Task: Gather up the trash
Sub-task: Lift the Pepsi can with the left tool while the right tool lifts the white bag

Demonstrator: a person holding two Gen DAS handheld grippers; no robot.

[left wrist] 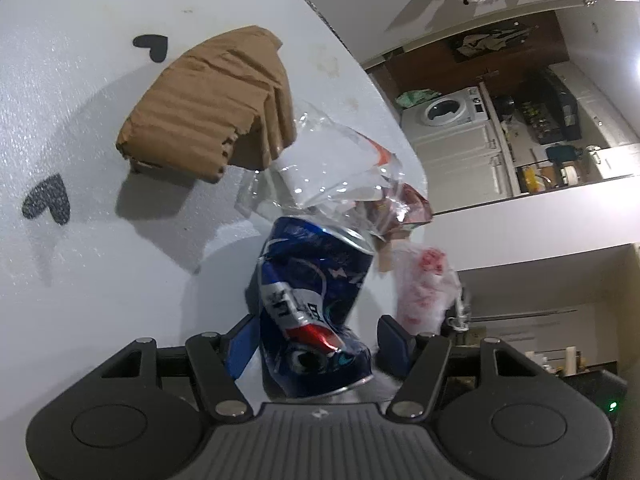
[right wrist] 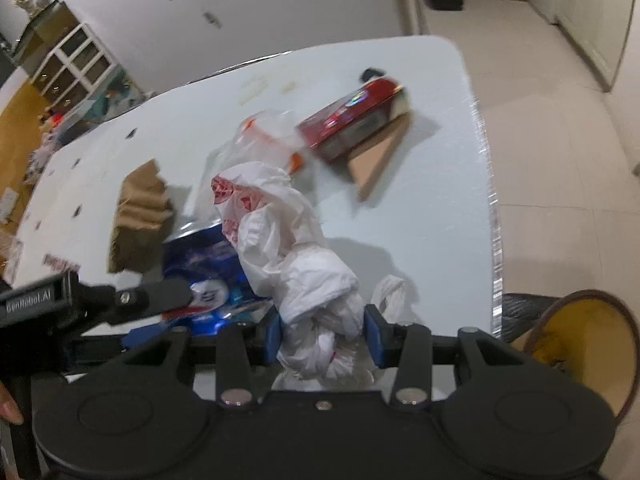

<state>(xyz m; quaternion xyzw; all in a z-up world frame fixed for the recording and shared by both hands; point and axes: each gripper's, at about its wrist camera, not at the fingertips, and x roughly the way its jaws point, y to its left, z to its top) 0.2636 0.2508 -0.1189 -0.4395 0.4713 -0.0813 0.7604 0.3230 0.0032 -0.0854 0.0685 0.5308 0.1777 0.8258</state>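
Observation:
A crushed blue soda can (left wrist: 312,304) lies between the fingers of my left gripper (left wrist: 316,340), which is closed around it with a small gap on the right side. The can also shows in the right wrist view (right wrist: 208,268). My right gripper (right wrist: 322,336) is shut on a knotted white plastic bag with red print (right wrist: 288,248); the bag also shows in the left wrist view (left wrist: 424,288). A torn brown cardboard piece (left wrist: 208,108) lies beyond the can, and in the right wrist view (right wrist: 140,212). A clear plastic wrapper (left wrist: 332,160) lies above the can.
A red box on a cardboard triangle (right wrist: 356,120) lies farther on the white table (right wrist: 420,216). The table's right edge drops to tiled floor. A yellow-lined bin (right wrist: 580,344) stands low at right. Black heart stickers (left wrist: 150,46) dot the tabletop.

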